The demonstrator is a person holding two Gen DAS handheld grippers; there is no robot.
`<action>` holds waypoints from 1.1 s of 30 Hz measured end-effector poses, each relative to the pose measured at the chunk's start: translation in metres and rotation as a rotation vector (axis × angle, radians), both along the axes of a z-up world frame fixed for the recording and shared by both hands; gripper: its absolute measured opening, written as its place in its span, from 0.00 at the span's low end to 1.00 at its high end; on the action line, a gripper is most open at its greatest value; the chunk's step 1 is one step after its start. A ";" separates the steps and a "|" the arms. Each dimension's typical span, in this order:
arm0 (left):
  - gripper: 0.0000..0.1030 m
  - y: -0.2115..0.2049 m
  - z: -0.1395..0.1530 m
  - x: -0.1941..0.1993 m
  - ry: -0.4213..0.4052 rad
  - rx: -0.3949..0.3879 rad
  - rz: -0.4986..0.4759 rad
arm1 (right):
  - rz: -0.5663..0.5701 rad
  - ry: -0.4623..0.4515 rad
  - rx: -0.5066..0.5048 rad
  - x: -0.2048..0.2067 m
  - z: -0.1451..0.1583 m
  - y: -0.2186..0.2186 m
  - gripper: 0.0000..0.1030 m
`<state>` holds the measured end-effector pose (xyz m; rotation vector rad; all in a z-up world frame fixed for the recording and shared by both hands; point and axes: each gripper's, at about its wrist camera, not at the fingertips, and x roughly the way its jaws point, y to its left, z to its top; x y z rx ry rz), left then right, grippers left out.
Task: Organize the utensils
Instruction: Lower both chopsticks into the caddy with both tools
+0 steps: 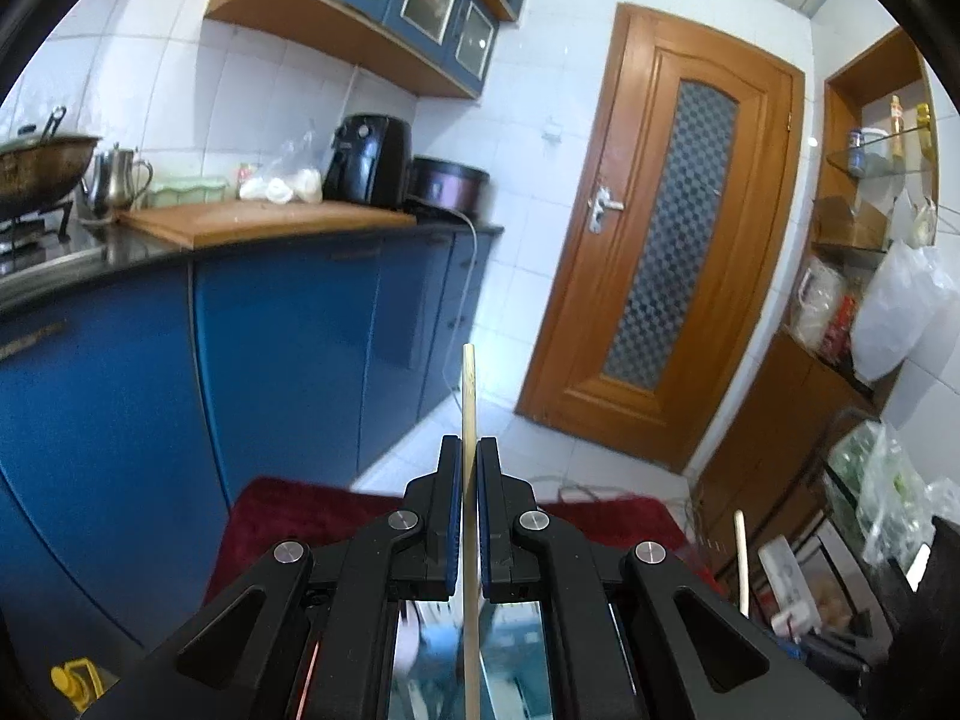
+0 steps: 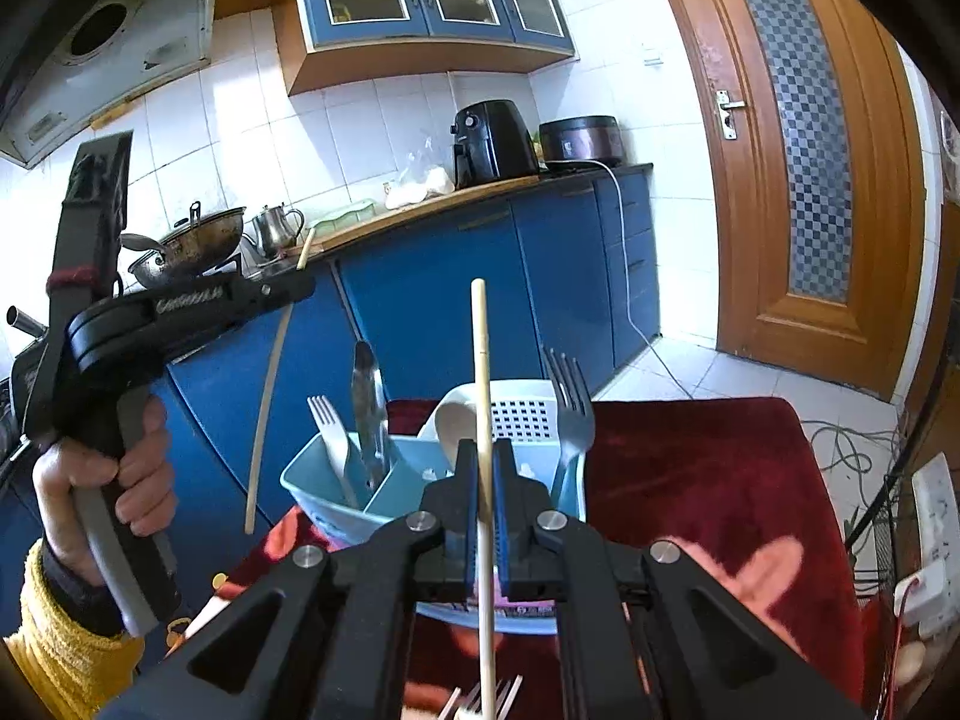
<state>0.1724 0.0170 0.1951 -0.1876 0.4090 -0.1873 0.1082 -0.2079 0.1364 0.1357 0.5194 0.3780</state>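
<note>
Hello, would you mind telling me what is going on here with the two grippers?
A person is sorting utensils with a handheld gripper in each hand. The left gripper is shut on a wooden chopstick, and the right gripper is shut on a second chopstick. Below the right one, a blue utensil basket on the red cloth already holds a white fork, a metal fork, a knife and a spoon.
</note>
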 end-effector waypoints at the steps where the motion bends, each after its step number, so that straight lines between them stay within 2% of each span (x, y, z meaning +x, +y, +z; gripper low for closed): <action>1: 0.04 -0.001 0.001 0.003 -0.015 0.007 0.012 | 0.001 -0.002 0.003 0.002 0.000 0.001 0.06; 7: 0.04 0.001 -0.004 0.014 -0.082 0.015 0.068 | 0.003 -0.015 0.038 0.016 -0.002 -0.003 0.06; 13: 0.04 0.001 -0.027 0.018 -0.090 0.016 0.100 | -0.014 -0.051 0.087 0.031 0.005 -0.006 0.06; 20: 0.04 0.004 -0.051 0.021 -0.079 0.006 0.110 | -0.057 -0.166 0.119 0.049 0.010 0.002 0.06; 25: 0.04 0.001 -0.057 0.019 -0.106 0.026 0.105 | -0.090 -0.224 0.084 0.060 -0.001 0.014 0.06; 29: 0.04 -0.003 -0.060 0.016 -0.126 0.047 0.101 | -0.121 -0.324 0.038 0.057 -0.007 0.023 0.06; 33: 0.04 -0.003 -0.067 0.016 -0.114 0.040 0.093 | -0.116 -0.350 0.035 0.052 -0.011 0.027 0.06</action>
